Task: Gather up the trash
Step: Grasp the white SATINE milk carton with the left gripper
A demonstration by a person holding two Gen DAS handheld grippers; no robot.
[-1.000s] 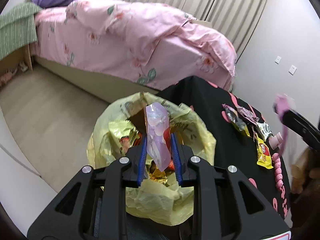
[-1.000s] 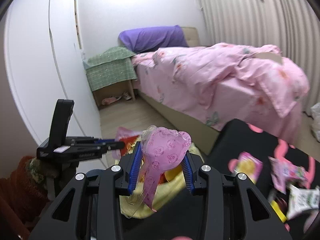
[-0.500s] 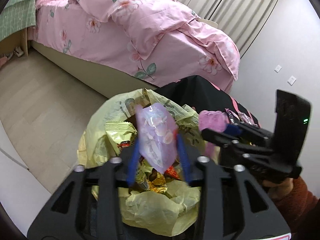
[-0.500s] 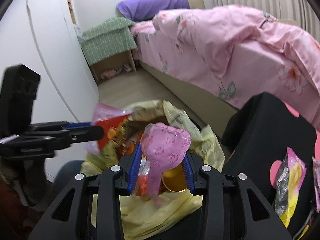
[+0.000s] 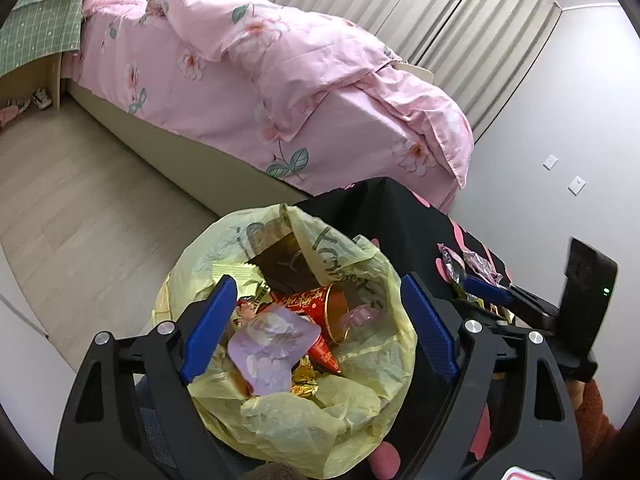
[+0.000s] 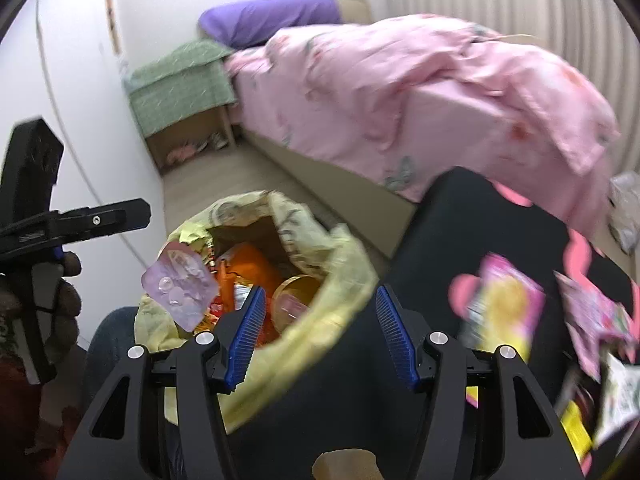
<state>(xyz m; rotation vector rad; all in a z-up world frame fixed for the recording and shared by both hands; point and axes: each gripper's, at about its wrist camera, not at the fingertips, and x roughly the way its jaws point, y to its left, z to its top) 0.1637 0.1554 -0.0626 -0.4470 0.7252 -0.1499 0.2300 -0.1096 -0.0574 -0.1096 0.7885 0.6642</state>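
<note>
Since a second ago both crinkly wrappers have left the jaws and are lying in the yellow trash bag [image 5: 280, 412].

From the left wrist, the left gripper [image 5: 316, 328] is hanging over the bag's open mouth, its ribbed blue pads spreading wide with nothing clamped between them. The pale lilac wrapper [image 5: 272, 350], a glossy, creased film, is resting on top of the trash below them. Beside it a red paper cup [image 5: 320, 316] with gold script, too small to read, is lying tilted on its side, next to crumpled gold foil [image 5: 304, 380]. The thin, wrinkled bag is showing dark printed letters on its inner fold, only partly legible. At the right the right gripper [image 5: 492, 288] is reaching over the black table [image 5: 400, 216], where foil wrappers [image 5: 472, 264] are lying.

From the right wrist, a blurred view, the right gripper [image 6: 320, 332] is opening over the bag's near rim, holding nothing. A translucent pink wrapper [image 6: 290, 308] is sitting inside the bag. Bright snack packets [image 6: 500, 312] are scattered on the table at the right.
</note>
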